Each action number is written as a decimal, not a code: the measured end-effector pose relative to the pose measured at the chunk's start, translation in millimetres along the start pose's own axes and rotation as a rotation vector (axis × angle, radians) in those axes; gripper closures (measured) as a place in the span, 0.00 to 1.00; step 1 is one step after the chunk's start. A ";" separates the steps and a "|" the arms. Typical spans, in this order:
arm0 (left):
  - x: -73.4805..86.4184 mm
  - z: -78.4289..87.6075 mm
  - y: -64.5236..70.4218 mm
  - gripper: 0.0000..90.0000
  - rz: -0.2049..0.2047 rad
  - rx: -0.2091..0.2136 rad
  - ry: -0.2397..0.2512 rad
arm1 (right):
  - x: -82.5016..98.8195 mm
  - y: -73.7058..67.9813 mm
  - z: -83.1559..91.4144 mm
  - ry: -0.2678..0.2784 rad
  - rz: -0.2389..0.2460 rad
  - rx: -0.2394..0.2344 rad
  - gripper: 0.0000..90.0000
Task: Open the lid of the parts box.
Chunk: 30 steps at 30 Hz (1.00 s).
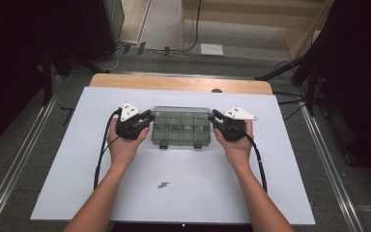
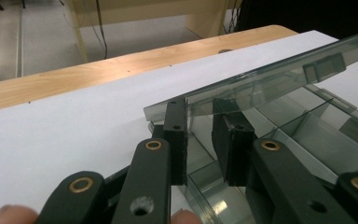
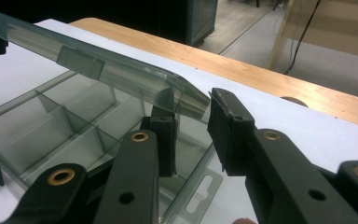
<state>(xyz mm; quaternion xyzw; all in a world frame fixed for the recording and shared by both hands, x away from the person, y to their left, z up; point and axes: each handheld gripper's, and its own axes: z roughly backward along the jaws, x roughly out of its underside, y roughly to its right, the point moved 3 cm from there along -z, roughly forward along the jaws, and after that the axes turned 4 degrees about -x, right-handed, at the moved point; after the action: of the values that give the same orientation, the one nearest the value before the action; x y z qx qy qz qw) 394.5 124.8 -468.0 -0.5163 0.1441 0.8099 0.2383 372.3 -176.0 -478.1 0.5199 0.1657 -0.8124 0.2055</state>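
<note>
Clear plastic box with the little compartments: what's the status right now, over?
Left gripper and right gripper at the lid's two ends. Lid partly raised over the box. Small scrap on the table, not in the way.

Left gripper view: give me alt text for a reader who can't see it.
The left gripper straddles one end of the raised lid of a clear smoky plastic compartment box, one black jaw on each side of the lid's edge. Empty divided compartments show under the tilted lid. The box sits on a white table sheet, with a wooden edge beyond.
</note>
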 end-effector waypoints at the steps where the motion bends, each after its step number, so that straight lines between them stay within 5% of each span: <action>1: -0.5 -0.4 -0.5 0.84 0.006 -0.004 0.002 | -0.7 0.8 -0.5 0.003 0.001 0.002 0.81; 30: -26.9 -18.7 -14.7 0.90 0.030 0.001 0.007 | -20.8 17.5 -17.5 0.014 -0.049 0.027 0.90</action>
<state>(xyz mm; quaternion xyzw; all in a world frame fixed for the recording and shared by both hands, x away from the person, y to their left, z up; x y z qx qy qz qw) 426.2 121.9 -451.5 -0.5167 0.1532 0.8115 0.2258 402.5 -179.3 -467.2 0.5239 0.1689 -0.8158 0.1772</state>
